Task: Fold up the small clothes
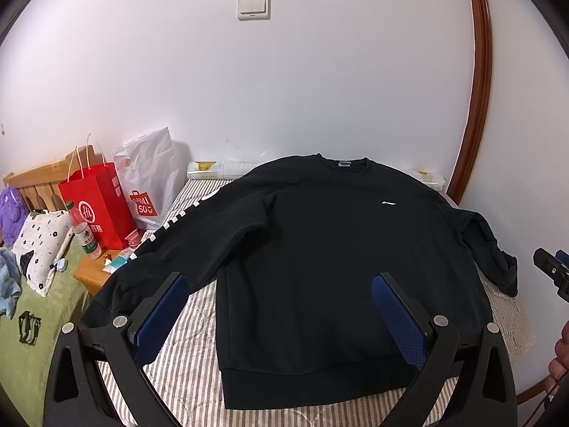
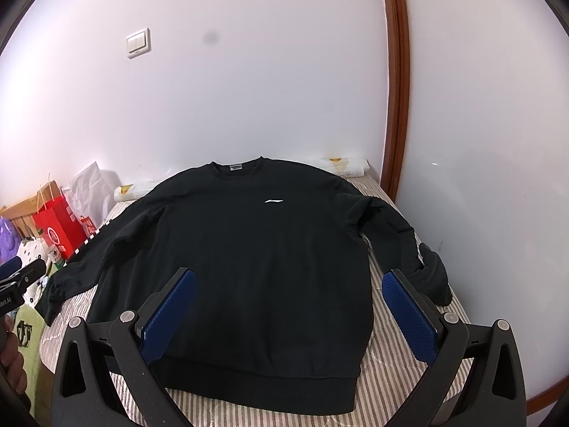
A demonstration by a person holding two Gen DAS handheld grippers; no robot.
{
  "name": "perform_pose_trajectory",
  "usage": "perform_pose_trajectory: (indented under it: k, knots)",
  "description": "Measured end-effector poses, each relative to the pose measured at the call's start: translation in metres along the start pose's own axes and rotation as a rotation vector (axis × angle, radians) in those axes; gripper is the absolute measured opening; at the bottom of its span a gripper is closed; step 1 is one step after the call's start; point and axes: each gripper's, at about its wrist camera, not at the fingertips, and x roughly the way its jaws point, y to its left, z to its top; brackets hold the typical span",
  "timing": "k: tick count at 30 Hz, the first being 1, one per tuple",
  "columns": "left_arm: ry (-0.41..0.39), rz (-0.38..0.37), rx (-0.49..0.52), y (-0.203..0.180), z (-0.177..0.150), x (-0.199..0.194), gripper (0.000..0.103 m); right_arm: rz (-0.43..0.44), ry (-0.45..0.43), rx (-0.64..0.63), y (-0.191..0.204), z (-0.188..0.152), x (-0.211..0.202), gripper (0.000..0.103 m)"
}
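Black sweatshirt (image 1: 320,249) flat on striped bed (image 1: 185,373), just ahead of both grippers, left gripper (image 1: 281,306) fingers apart, empty, right gripper (image 2: 288,302) fingers apart, empty

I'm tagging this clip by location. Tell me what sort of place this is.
Most likely a bedroom at home. A black sweatshirt lies spread on a striped mattress, a wooden headboard stands at the left, and shopping bags crowd a bedside table.
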Motion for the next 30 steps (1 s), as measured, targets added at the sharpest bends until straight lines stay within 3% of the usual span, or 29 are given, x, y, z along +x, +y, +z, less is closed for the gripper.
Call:
perform_pose_trajectory:
  k: [8, 17, 24, 30]
  knots:
    - [0.015, 0.008, 0.004, 0.008, -0.008, 0.02, 0.103, 0.002, 0.011, -0.037, 0.014, -0.005, 0.014, 0.103]
    - [0.023, 0.073, -0.001, 0.032, -0.024, 0.058, 0.103, 0.039, 0.051, -0.078, 0.036, -0.014, 0.057, 0.103]
    - [0.114, 0.05, -0.184, 0.082, -0.048, 0.104, 0.103, 0.103, 0.168, -0.113, 0.052, -0.032, 0.112, 0.103]
    - [0.171, 0.055, -0.363, 0.133, -0.07, 0.138, 0.103, 0.092, 0.161, -0.164, 0.069, -0.047, 0.147, 0.101]
